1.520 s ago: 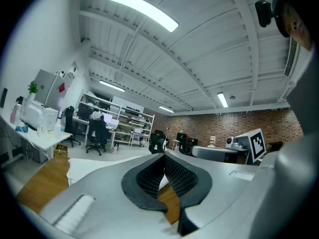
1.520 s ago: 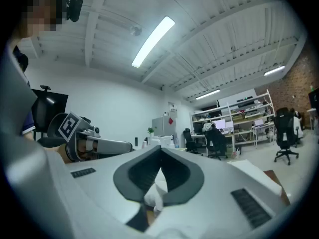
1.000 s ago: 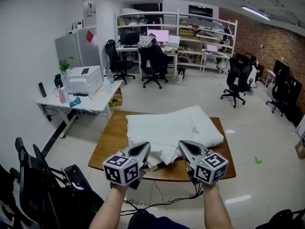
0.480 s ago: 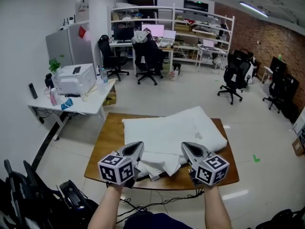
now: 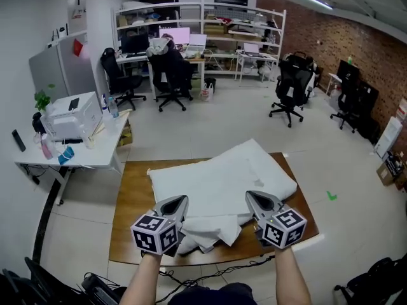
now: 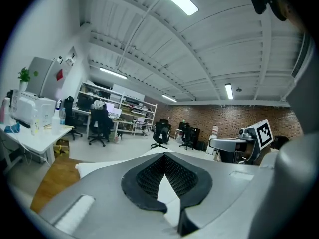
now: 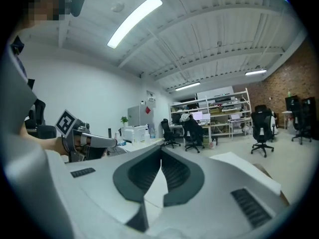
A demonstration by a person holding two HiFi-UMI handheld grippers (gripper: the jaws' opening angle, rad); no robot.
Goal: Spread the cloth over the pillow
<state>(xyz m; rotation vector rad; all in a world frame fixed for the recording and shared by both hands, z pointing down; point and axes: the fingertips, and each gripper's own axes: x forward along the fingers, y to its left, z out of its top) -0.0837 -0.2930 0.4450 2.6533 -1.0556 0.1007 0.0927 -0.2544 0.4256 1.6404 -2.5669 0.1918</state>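
A white pillow (image 5: 264,170) lies on the right half of the wooden table (image 5: 130,196). The white cloth (image 5: 206,229) covers the left half and bunches in folds at the near edge. My left gripper (image 5: 181,199) hangs over the bunch's left end, jaws shut, with nothing visibly gripped. My right gripper (image 5: 253,196) hovers over the pillow's near corner, also shut. In the left gripper view the shut pads (image 6: 164,156) point across the pillow (image 6: 149,156), with the right gripper (image 6: 239,146) alongside. The right gripper view shows its own shut pads (image 7: 160,161) and the pillow (image 7: 244,171).
A white desk (image 5: 76,154) with a printer (image 5: 67,115) stands left of the table. Office chairs (image 5: 286,88) and shelving (image 5: 203,24) fill the far room. Cables (image 5: 210,275) hang under the table's near edge. A dark chair frame (image 5: 38,284) sits at bottom left.
Both grippers have moved forward and a little down over the table's near edge. The head view has shifted with them. The jaws stay shut and the cloth lies as before.
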